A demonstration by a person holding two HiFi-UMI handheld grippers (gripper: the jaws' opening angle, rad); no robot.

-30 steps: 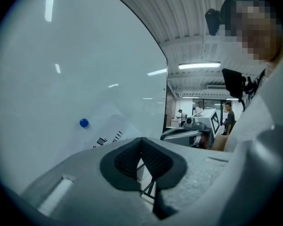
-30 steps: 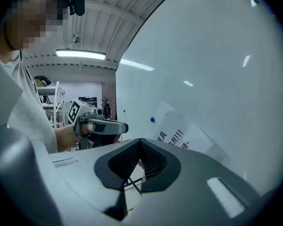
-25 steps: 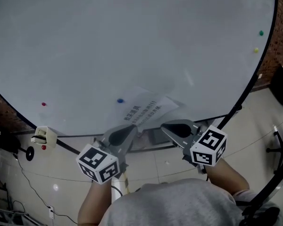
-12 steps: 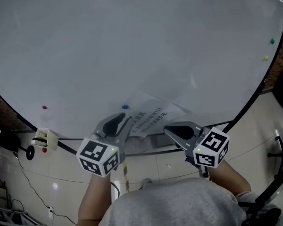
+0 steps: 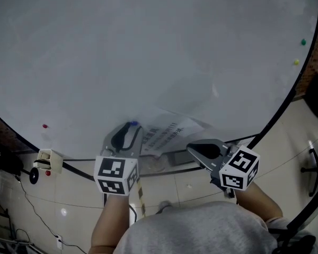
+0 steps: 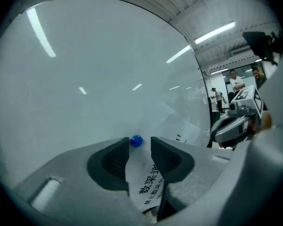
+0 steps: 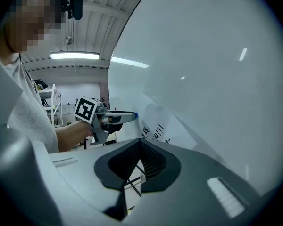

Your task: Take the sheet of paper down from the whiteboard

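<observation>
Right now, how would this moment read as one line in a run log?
left gripper: jaws just opened, blue magnet between, ungripped | right gripper: jaws shut on sheet | sheet pinned to whiteboard

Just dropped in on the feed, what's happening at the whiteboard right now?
A person is taking a sheet of paper off the whiteboard. The left hand-held gripper has just been opening; its jaws stand apart either side of the blue magnet pinning the sheet, not pressing it. The right hand-held gripper is shut by the sheet's lower edge; whether it pinches the paper is unclear. The sheet is still pinned.
</observation>
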